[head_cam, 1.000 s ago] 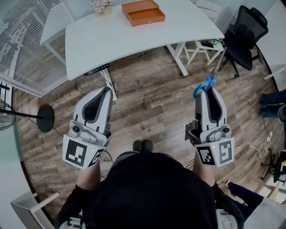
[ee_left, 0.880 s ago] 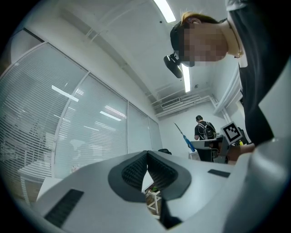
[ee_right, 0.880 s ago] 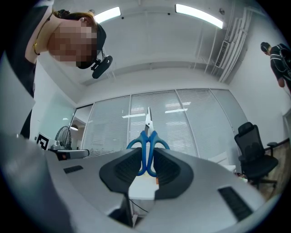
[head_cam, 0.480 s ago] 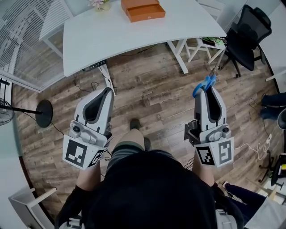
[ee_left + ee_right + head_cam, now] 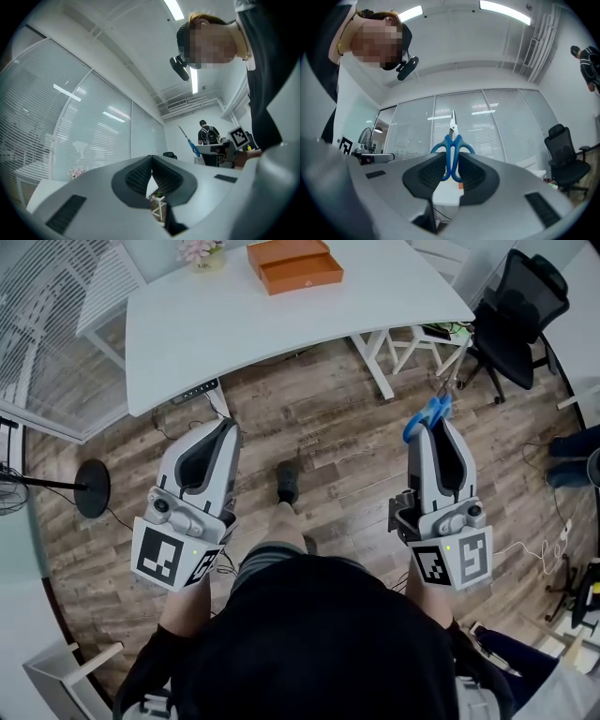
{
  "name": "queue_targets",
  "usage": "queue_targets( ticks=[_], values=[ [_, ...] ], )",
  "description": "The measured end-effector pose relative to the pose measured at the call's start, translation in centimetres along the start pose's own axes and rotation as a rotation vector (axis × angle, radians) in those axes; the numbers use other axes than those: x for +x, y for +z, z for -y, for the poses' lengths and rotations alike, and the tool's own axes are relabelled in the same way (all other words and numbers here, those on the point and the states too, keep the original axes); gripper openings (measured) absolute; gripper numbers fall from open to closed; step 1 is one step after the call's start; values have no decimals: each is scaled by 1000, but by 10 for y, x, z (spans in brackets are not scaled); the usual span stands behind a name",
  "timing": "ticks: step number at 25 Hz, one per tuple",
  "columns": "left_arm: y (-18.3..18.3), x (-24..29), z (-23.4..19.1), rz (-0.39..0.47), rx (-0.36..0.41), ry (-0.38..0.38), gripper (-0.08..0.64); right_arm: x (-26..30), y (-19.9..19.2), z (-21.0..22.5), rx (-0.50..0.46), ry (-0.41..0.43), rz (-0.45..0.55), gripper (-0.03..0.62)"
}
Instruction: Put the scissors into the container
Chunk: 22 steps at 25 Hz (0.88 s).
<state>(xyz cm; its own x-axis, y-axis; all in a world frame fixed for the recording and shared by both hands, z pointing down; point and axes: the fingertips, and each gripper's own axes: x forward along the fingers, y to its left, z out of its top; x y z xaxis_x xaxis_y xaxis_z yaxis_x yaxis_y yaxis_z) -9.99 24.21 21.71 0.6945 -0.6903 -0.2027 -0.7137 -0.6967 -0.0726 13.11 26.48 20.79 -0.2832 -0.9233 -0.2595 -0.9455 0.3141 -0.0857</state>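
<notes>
Blue-handled scissors (image 5: 452, 139), orange container (image 5: 302, 276), seemingly pink flowers (image 5: 201, 250)

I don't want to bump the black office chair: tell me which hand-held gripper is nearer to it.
Right. The right hand-held gripper, holding the scissors, is down-left of the chair; the left hand-held gripper is far off to its left.

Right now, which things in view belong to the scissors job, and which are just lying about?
Job: scissors, clamped in right gripper; orange container on white table.
Lying about: flower pot, black office chair, fan stand; left gripper shut, empty.
</notes>
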Motion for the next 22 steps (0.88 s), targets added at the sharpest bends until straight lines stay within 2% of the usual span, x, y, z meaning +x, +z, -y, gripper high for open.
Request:
queue_targets(
  ticks=[9,22],
  values=[
    [-10,55,-34,23,10,-45,14,50,-15,27,-3,-30,13,87],
    [-23,137,-111,23,14,-78,14,152,-33,60,1,-52,19,87]
  ],
)
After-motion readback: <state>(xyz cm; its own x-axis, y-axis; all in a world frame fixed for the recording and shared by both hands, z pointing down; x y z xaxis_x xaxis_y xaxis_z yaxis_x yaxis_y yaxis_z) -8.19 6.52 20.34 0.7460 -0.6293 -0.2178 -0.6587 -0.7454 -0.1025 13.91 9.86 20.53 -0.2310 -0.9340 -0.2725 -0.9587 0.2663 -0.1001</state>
